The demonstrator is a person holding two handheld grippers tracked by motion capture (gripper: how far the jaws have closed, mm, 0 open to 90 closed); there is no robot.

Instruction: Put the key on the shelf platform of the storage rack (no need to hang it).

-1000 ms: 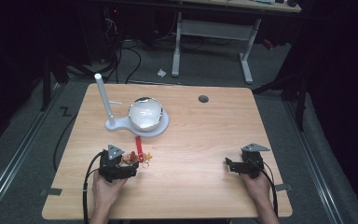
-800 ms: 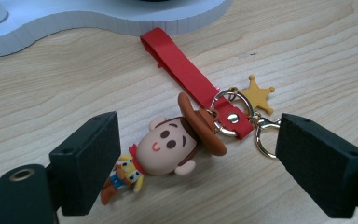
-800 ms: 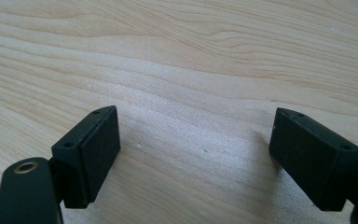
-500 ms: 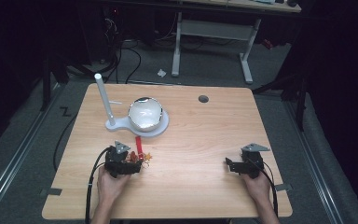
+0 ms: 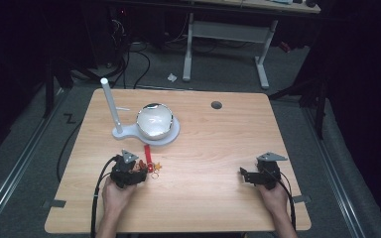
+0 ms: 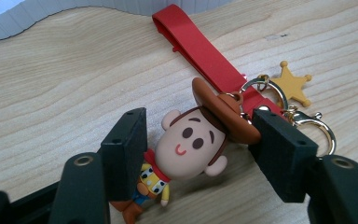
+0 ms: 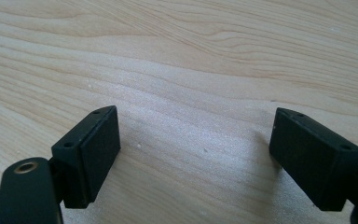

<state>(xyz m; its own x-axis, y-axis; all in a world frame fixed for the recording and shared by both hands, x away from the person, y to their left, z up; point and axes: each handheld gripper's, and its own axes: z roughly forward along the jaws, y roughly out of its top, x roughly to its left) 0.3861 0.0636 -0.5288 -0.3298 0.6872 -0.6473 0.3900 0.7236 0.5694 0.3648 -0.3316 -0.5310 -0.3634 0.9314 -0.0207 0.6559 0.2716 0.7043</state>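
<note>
A cowboy keychain figure with a brown hat lies on the wooden table, joined to a red strap, a yellow star charm and a gold clasp. My left gripper has just been closing its jaws around the figure. One pad touches the hat brim and the other sits against the figure's shoulder. In the high view the left gripper is at the front left, at the keychain. At the front right my right gripper rests open over bare wood.
A white stand with a shiny dome and an upright post sits just beyond the red strap. A round cable hole is near the table's far edge. A desk frame and cables are on the floor behind.
The left gripper has edged right onto the keychain, and its jaws have come in from wide open to the figure's sides. The right hand has stayed still.
</note>
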